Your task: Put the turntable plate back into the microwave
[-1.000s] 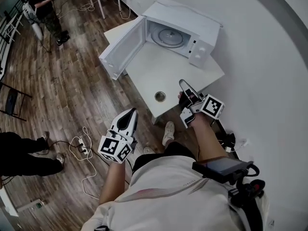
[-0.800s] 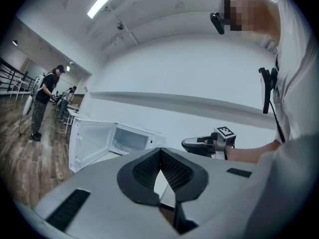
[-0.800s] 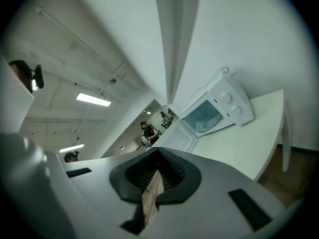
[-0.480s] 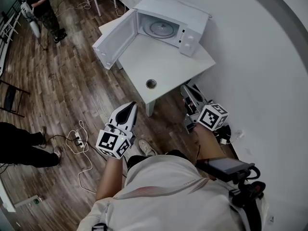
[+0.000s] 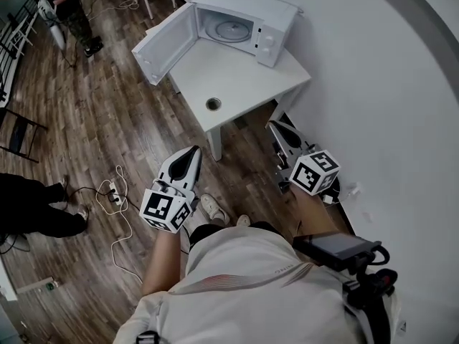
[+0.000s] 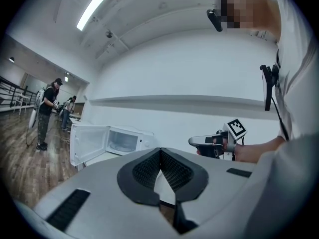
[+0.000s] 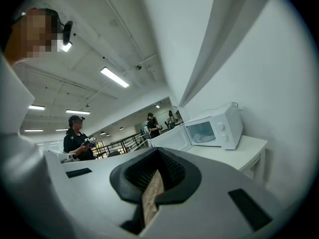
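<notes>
Round glass turntable plate (image 5: 233, 29): lay flat in the oven cavity, far ahead.
White square table (image 5: 237, 84): carried the white box microwave (image 5: 258, 0), door open.
Left gripper (image 5: 193, 151): closed, empty.
Right gripper (image 5: 275, 125): closed, empty, likely nearer the plate.

Microwave (image 5: 276, 27) is found open at the far end of the counter (image 5: 237, 77). Its door (image 5: 163, 45) is swung wide to the left, past the counter's left edge, so approach from that side is barred. The turntable plate (image 5: 233, 29) is seen low inside the cavity, with room left above it. The counter in front of the opening is kept bare, save a round hole (image 5: 214, 104) by its near edge. The right is closed off by the wall (image 5: 387, 84). Cables (image 5: 118, 206) are noted on the floor (image 5: 107, 120), near left.
</notes>
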The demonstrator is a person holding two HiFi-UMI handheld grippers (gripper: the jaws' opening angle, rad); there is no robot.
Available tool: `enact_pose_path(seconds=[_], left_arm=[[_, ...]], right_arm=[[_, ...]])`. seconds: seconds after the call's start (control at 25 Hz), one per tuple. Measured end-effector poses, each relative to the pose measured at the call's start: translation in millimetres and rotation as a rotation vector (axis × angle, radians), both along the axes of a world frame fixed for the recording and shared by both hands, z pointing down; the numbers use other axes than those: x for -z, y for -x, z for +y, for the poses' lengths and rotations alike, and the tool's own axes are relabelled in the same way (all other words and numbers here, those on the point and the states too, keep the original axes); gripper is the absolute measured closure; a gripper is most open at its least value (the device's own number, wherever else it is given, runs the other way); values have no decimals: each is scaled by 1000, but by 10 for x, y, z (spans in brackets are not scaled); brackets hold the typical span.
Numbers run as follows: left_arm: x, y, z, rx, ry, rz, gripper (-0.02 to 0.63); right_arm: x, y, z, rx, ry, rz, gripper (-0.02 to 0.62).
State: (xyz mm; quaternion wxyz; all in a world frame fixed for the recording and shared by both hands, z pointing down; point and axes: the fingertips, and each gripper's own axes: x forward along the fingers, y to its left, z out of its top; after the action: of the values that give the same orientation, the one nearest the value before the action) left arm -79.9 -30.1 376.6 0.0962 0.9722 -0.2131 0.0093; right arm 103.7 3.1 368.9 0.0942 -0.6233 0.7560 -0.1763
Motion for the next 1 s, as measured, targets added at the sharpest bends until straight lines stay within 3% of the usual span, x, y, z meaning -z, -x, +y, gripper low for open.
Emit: enact_pose_path(seconds=[0.48,0.72,1.0], left_arm=[[193,7,756,18,-35,-20,595],[248,-112,885,-16,-49,-11,595],[277,-70,803,-47,-53,-5,595]], right_arm=[[146,47,760,32,-29,80,591],[240,23,944,13,-36,147,591],[244,107,899,-20,-26,131,591]])
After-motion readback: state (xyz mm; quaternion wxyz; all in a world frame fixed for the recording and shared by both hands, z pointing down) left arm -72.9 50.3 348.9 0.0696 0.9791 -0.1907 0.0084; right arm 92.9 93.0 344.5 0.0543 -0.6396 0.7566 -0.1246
